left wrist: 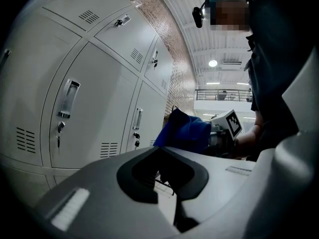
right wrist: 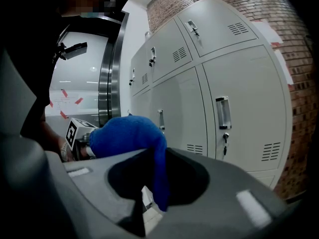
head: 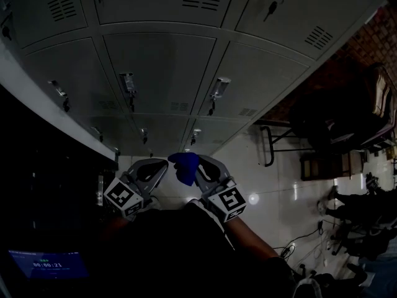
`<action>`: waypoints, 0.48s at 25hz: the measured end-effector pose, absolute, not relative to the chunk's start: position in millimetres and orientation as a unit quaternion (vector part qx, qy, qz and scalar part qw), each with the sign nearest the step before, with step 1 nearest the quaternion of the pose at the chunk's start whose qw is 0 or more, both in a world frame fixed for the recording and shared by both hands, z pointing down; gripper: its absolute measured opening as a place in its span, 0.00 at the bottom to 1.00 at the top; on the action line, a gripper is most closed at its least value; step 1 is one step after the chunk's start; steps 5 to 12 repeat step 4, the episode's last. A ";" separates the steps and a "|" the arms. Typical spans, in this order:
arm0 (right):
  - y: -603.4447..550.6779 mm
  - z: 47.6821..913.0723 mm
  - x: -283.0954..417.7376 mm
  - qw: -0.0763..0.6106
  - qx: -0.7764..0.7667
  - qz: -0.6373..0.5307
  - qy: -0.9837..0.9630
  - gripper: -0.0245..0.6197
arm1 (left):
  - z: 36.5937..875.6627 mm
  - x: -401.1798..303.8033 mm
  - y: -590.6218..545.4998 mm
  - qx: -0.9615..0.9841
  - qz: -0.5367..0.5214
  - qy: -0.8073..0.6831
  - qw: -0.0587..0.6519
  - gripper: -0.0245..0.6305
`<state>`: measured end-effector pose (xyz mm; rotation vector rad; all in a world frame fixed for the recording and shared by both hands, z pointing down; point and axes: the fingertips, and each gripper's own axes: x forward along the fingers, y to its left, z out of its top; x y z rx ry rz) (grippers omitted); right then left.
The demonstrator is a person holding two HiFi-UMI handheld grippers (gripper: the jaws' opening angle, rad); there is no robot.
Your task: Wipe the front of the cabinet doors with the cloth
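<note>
Grey metal cabinet doors (head: 161, 67) with handles and key locks fill the upper half of the head view. A blue cloth (head: 185, 166) is bunched at the tip of my right gripper (head: 200, 160), which is shut on it. In the right gripper view the cloth (right wrist: 132, 136) drapes down between the jaws of the right gripper (right wrist: 157, 183), with the cabinet doors (right wrist: 239, 113) beyond it. My left gripper (head: 162, 162) is just left of the cloth, shut and holding nothing. The left gripper view shows the left gripper (left wrist: 169, 176), the cloth (left wrist: 184, 128) ahead of it and doors (left wrist: 94, 113) to the left.
A dark ledge (head: 43, 110) runs along the left. Dark chairs and a frame (head: 335, 129) stand at the right on a glossy pale floor (head: 273, 191), with cables (head: 304, 238) lying on it. A brick wall (right wrist: 294, 73) borders the cabinets. A small lit screen (head: 46, 262) glows at lower left.
</note>
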<state>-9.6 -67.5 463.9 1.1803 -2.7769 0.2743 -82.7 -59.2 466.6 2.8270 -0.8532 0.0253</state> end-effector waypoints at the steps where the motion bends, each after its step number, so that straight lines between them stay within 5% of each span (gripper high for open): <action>1: -67.6 463.8 -9.4 0.055 0.389 0.091 -0.915 0.15 | 466.5 -82.3 -59.2 0.953 0.009 -0.288 0.094 0.04; 12: -67.2 463.6 -9.2 0.054 0.389 0.094 -0.915 0.15 | 466.4 -81.0 -58.4 0.953 0.011 -0.287 0.095 0.04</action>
